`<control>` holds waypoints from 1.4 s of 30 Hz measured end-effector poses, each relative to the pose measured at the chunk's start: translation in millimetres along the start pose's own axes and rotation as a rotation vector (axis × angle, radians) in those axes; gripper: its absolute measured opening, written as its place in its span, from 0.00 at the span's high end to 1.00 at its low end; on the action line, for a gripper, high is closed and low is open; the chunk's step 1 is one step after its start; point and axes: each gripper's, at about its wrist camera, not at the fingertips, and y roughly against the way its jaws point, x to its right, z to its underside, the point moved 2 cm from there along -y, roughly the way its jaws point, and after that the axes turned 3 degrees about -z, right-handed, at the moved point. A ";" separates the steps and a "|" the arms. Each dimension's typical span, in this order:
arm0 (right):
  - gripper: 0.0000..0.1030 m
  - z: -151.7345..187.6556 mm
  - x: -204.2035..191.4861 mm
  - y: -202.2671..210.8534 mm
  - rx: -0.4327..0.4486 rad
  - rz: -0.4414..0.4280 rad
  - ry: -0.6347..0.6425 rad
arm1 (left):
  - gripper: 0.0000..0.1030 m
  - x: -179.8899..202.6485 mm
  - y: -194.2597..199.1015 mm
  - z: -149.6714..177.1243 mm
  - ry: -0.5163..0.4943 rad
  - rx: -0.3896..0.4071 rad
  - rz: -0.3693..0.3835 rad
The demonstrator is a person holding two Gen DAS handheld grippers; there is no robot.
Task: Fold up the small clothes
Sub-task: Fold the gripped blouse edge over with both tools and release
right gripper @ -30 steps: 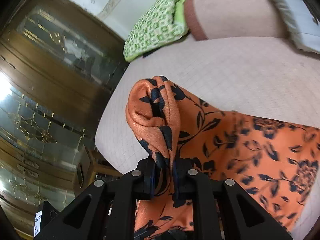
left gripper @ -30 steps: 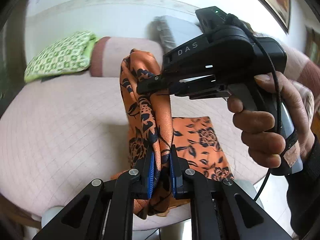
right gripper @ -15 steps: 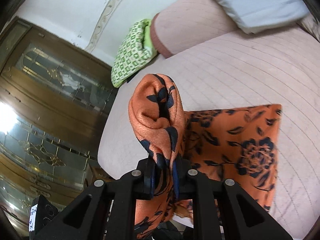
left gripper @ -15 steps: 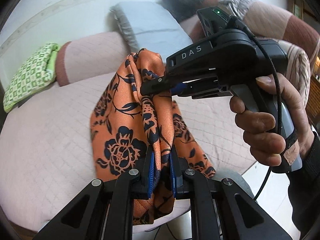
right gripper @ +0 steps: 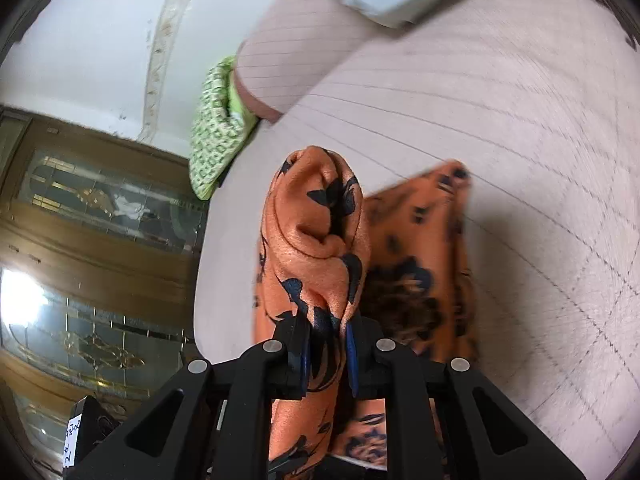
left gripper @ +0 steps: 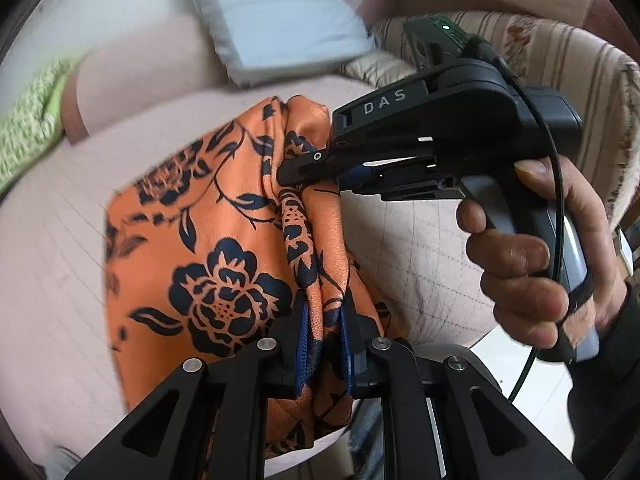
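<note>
While both pinch it, orange cloth (left gripper: pixel 224 240) bunches between left gripper (left gripper: pixel 323 344) and right gripper (right gripper: pixel 327 354).

The letters "DAS" are printed in pale capitals on the black body of the right gripper (left gripper: pixel 296 172), at about one o'clock from the picture's middle in the left wrist view. A white label (right gripper: pixel 73 442) with dark handwritten marks is stuck on a black object at about eight o'clock in the right wrist view; the marks run sideways and cannot be made out with certainty. No other lettering, number or sign can be read in either view.
</note>
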 end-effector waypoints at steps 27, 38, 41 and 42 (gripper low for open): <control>0.26 89.2 -47.6 55.0 0.297 0.187 0.038 | 0.33 -166.1 92.6 60.9 0.560 0.014 0.101; 0.94 117.5 -27.1 1.4 0.191 0.582 0.052 | 0.34 -171.4 28.1 85.1 0.576 -0.096 0.074; 0.94 116.5 -19.0 14.7 0.215 0.612 0.037 | 0.33 -159.6 3.8 84.5 0.569 -0.120 0.058; 0.94 114.7 -10.1 11.9 0.206 0.632 0.030 | 0.31 -157.5 -4.1 88.2 0.579 -0.139 0.059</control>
